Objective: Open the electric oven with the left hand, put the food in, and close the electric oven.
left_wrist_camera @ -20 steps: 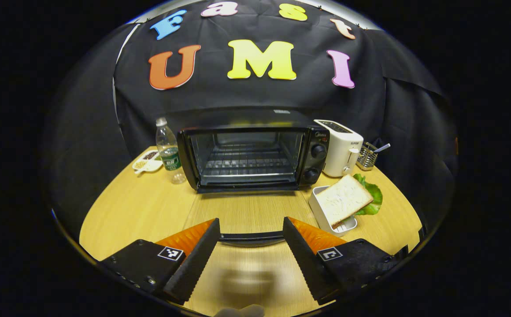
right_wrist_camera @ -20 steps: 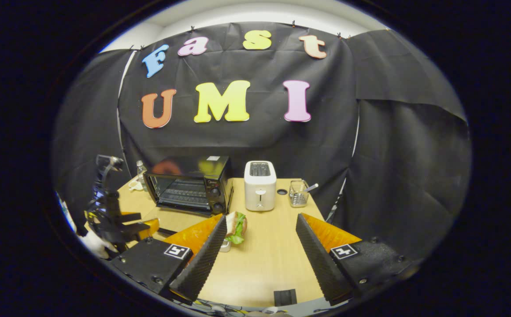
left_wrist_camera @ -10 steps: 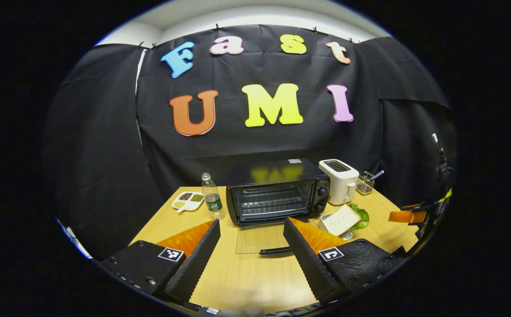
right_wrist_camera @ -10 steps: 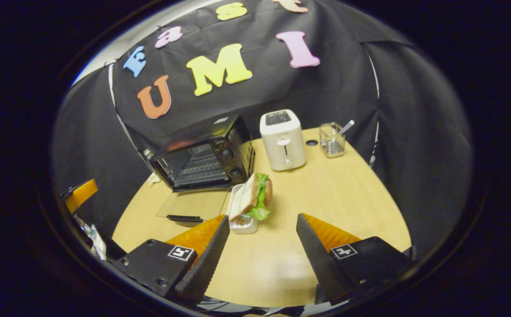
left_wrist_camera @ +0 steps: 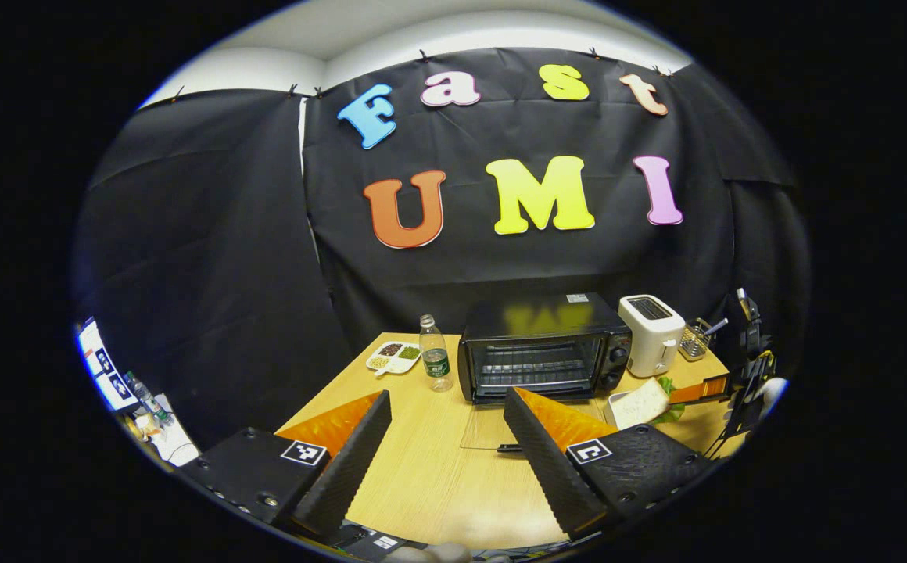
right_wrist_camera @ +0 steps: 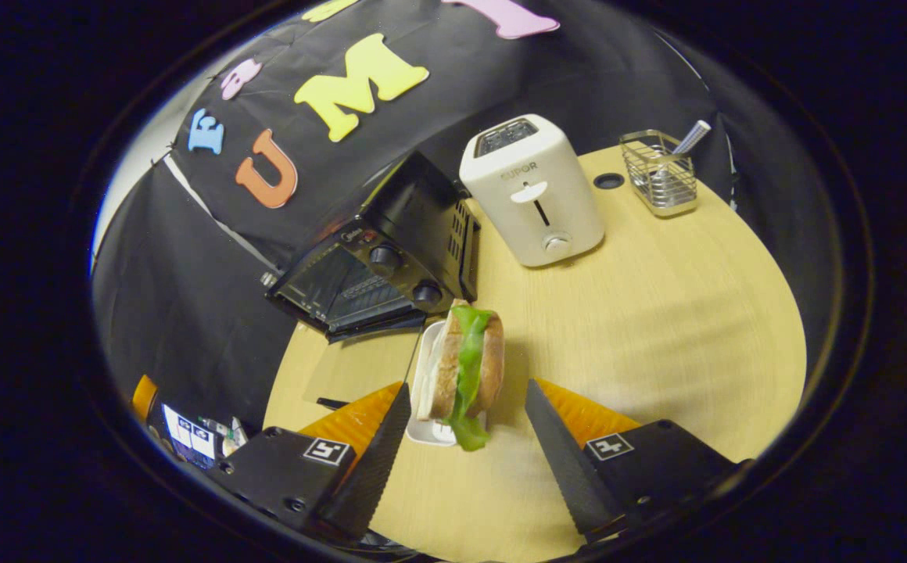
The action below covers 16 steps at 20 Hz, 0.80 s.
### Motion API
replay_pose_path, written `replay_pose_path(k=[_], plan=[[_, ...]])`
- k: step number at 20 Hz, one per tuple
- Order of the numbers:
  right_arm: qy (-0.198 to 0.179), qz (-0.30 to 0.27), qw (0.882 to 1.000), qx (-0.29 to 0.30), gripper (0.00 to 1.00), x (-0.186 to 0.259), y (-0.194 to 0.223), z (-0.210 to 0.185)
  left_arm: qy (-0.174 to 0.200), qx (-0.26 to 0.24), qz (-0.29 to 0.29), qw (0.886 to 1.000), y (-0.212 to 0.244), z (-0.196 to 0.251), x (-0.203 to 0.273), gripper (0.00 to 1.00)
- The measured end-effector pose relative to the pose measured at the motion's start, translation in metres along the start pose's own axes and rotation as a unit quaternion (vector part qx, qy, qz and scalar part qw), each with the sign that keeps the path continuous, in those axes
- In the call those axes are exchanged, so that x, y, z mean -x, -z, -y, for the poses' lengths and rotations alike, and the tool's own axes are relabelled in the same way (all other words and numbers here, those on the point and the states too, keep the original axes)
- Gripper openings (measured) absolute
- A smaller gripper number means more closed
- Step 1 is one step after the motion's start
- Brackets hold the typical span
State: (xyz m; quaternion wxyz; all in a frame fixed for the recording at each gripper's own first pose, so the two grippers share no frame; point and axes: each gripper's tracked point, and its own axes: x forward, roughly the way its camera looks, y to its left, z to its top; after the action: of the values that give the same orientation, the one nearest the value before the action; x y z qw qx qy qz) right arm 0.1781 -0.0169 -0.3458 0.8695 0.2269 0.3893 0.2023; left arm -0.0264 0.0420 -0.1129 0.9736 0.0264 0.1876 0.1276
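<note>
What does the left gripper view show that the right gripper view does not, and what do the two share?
Left gripper view's own: the dish of beans at the table's far left, and the right tool reaching in near the sandwich.

Right gripper view's own: the round hole in the table beside the wire basket.

Shared: the oven with its door folded down flat, the toaster, the wire basket and the sandwich.
</note>
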Motion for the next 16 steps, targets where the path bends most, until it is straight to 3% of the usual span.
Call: replay_pose_path(k=[1, 2, 3, 4, 5, 6, 7, 8, 9, 10, 11, 13, 15, 16], plan=[[-0.011, -0.010, 1.000, 0.001, 0.94, -0.007, -0.005, 0.000, -0.010, 0.006, -0.002, 1.000, -0.003, 0.001, 0.001, 0.96], [-0.020, -0.021, 1.000, 0.002, 0.81, -0.013, -0.009, 0.000, -0.017, 0.012, -0.004, 1.000, -0.006, 0.006, 0.000, 0.96], [-0.025, -0.034, 0.999, 0.002, 0.89, -0.019, -0.013, 0.002, -0.024, 0.017, -0.006, 1.000, -0.009, 0.009, 0.000, 0.96], [-0.032, -0.041, 0.999, 0.000, 0.86, -0.023, -0.015, 0.003, -0.030, 0.021, -0.009, 0.999, -0.011, 0.012, -0.001, 0.96], [-0.042, -0.051, 0.998, -0.002, 0.70, -0.027, -0.015, 0.003, -0.037, 0.023, -0.011, 0.999, -0.013, 0.013, 0.000, 0.96], [-0.050, -0.058, 0.997, -0.010, 0.69, -0.030, -0.015, 0.001, -0.045, 0.021, -0.010, 0.999, -0.014, 0.014, 0.001, 0.96], [-0.055, -0.065, 0.996, -0.018, 0.77, -0.032, -0.013, 0.002, -0.050, 0.020, -0.011, 0.998, -0.015, 0.015, 0.001, 0.96], [-0.057, -0.070, 0.995, -0.029, 0.73, -0.032, -0.012, 0.004, -0.051, 0.022, -0.011, 0.998, -0.016, 0.017, 0.001, 0.96], [-0.060, -0.071, 0.995, -0.041, 0.48, -0.033, -0.014, 0.002, -0.050, 0.024, -0.012, 0.998, -0.017, 0.017, 0.001, 0.95], [-0.060, -0.065, 0.995, -0.053, 0.48, -0.030, -0.018, 0.002, -0.051, 0.023, -0.011, 0.998, -0.018, 0.016, 0.002, 0.96], [-0.058, -0.061, 0.995, -0.060, 0.39, -0.029, -0.019, 0.001, -0.049, 0.022, -0.010, 0.998, -0.017, 0.016, 0.001, 0.96], [-0.057, -0.059, 0.995, -0.056, 0.33, -0.024, -0.017, -0.002, -0.046, 0.023, -0.008, 0.999, -0.016, 0.016, -0.001, 0.96], [-0.051, -0.048, 0.996, -0.053, 0.31, -0.016, -0.021, -0.008, -0.037, 0.029, -0.009, 0.999, -0.012, 0.016, -0.001, 0.96], [-0.048, -0.037, 0.997, -0.048, 0.41, -0.010, -0.024, -0.013, -0.029, 0.031, -0.007, 0.999, -0.011, 0.015, -0.002, 0.95]])
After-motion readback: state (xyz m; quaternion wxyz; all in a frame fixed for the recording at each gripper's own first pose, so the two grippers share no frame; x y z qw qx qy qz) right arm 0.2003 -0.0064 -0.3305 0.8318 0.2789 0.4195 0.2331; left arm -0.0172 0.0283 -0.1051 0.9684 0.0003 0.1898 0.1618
